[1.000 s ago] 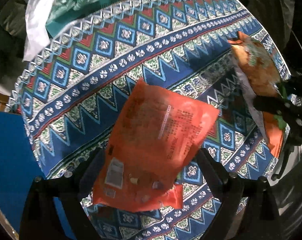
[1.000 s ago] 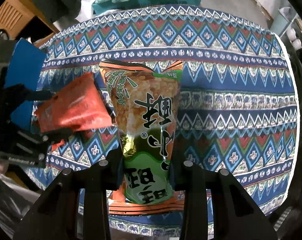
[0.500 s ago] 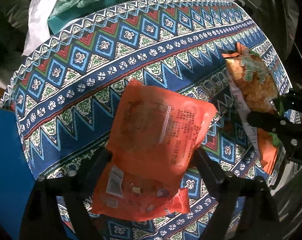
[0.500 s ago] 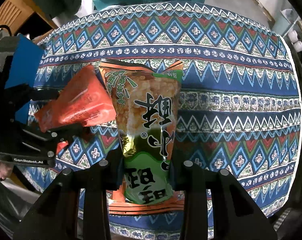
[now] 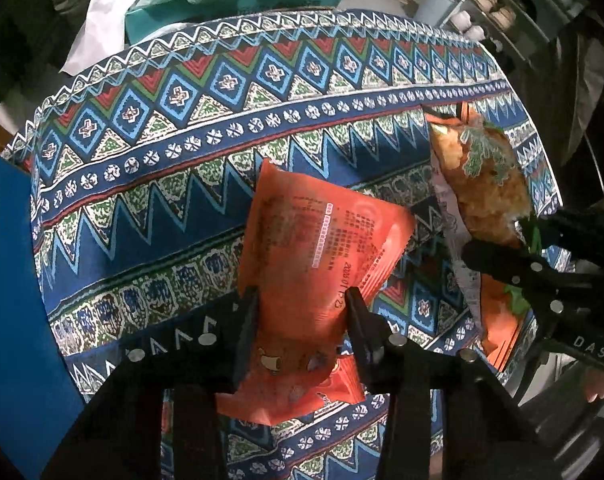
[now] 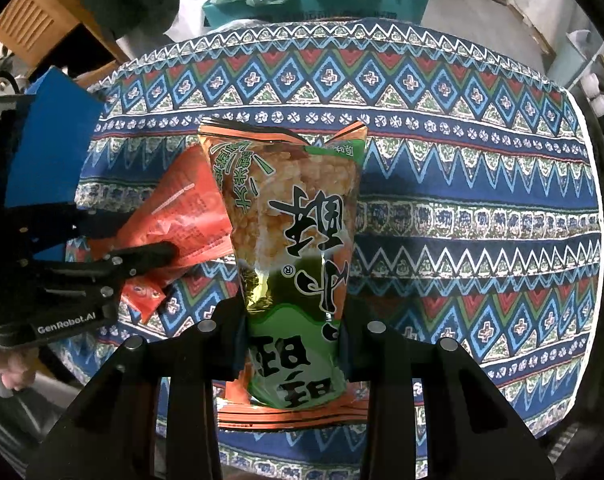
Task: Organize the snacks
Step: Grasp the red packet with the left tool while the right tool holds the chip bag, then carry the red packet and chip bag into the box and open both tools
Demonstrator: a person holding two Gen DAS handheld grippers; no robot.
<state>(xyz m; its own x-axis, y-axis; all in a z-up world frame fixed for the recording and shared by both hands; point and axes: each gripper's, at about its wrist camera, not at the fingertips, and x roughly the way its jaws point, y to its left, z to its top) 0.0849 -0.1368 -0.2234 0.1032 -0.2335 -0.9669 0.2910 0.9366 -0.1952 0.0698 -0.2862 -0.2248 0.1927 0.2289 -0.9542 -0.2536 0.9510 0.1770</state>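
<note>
The left tongs (image 5: 300, 312) are closing on the orange packet (image 5: 318, 264), their pads against its sides, above the patterned table (image 5: 162, 168). Beside them, the right tongs (image 6: 292, 332) pinch the green snack bag (image 6: 290, 240) upright.

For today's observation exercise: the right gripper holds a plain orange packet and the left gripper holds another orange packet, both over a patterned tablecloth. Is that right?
Not quite. The right gripper holds a green and orange snack bag with large black characters, as the right wrist view shows. The rest stands: the left gripper is closing on the orange packet, over the patterned tablecloth.

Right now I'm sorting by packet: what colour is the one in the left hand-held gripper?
Orange-red packet, clearest in the left wrist view.
</note>
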